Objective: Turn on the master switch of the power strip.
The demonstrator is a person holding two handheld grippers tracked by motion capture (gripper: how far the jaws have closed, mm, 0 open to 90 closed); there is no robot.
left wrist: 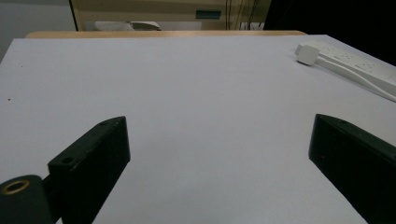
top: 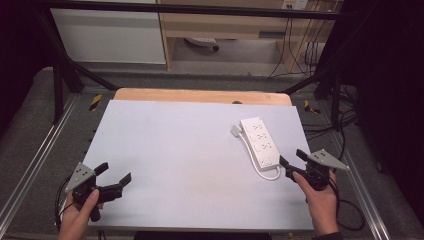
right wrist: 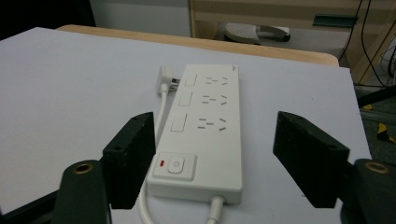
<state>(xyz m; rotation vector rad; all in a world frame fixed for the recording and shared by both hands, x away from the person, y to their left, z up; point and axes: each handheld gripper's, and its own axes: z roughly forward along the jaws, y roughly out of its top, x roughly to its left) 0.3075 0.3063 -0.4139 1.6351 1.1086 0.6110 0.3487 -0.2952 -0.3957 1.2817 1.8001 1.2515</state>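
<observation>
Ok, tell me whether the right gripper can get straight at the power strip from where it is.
Probably yes. The right gripper sits just off the near end of the white power strip, jaws open on either side of that end and not touching it in the right gripper view. Nothing lies between them except the strip's own cable.

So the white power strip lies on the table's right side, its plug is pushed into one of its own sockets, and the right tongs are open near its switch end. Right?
Not quite. The plug is not in a socket; it lies on the table beside the power strip's far end, as the right gripper view shows. The rest holds: the strip lies on the right side, and the right tongs stand open at its switch end.
</observation>
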